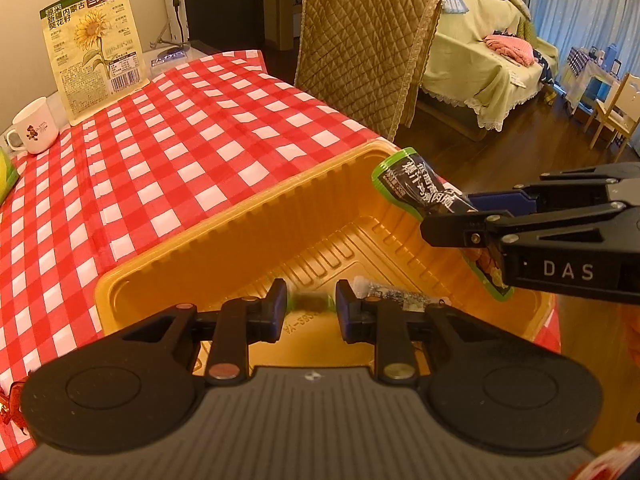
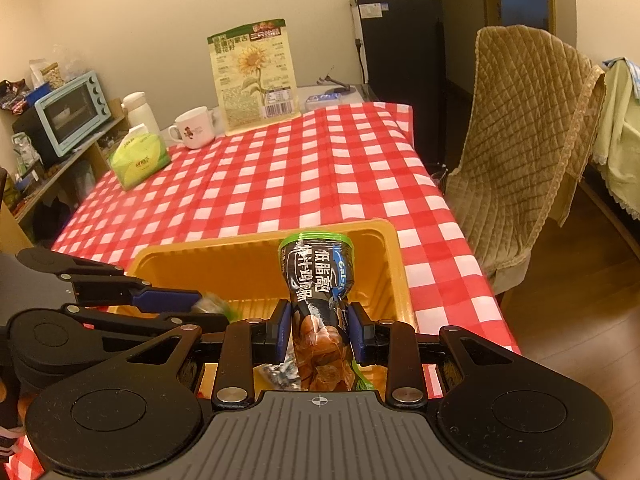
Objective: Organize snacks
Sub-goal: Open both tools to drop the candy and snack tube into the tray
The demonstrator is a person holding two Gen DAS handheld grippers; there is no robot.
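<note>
Gripping a dark snack packet [image 2: 318, 312], my right gripper [image 2: 318, 330] hung over the yellow tray [image 2: 208, 258]. My left gripper [image 1: 311, 310] was clamped on a small blurred green packet [image 1: 310, 303] above that tray.

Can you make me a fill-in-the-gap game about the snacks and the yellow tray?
1. The right gripper is shut on a dark snack packet with a ____ rim.
2. The packet hangs over the ____ tray.
3. The tray sits on a red and white ____ tablecloth.
4. The tall bag at the far end of the table shows a ____.

Missing words: green; yellow; checked; sunflower
</note>
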